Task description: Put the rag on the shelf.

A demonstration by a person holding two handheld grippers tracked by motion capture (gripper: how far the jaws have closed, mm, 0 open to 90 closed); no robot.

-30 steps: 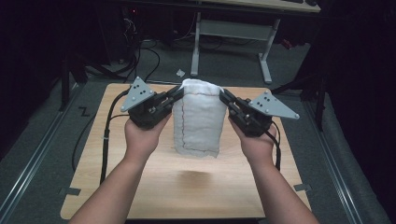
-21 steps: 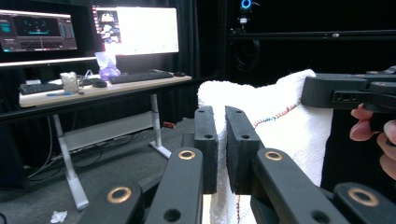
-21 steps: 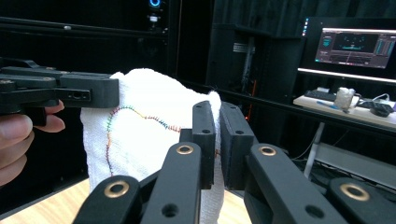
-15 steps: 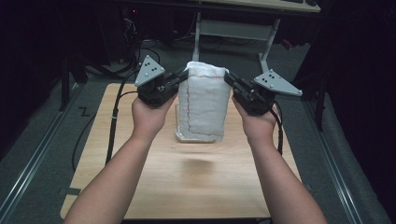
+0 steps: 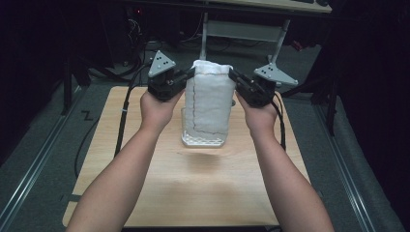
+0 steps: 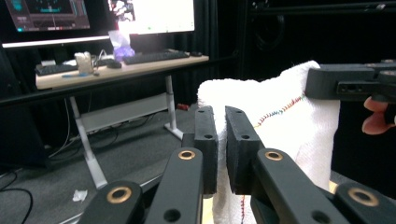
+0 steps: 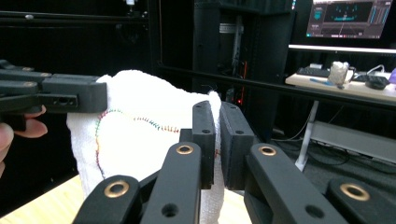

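Note:
A white towel (image 5: 210, 101) with a coloured stitched seam hangs upright between my two grippers, high over the middle of the wooden table (image 5: 193, 188). My left gripper (image 5: 189, 73) is shut on its upper left corner and my right gripper (image 5: 233, 75) on its upper right corner. In the left gripper view the jaws (image 6: 221, 140) pinch the towel's edge (image 6: 280, 121), with the right gripper (image 6: 350, 81) across from it. In the right gripper view the jaws (image 7: 217, 135) clamp the towel (image 7: 140, 140) and the left gripper (image 7: 51, 95) holds the far corner. The towel's lower end hangs at a white perforated basket (image 5: 203, 141).
The basket stands on the table's middle, toward the far side. Cables trail from both grippers along the table's sides. Beyond the far edge stands a desk with white legs (image 5: 280, 43), keyboards and monitors (image 6: 149, 14). Dark floor and rails surround the table.
Both grippers have moved up and away from the person with the towel held between them. The towel's lower end has risen, and the white basket beneath it has come into sight.

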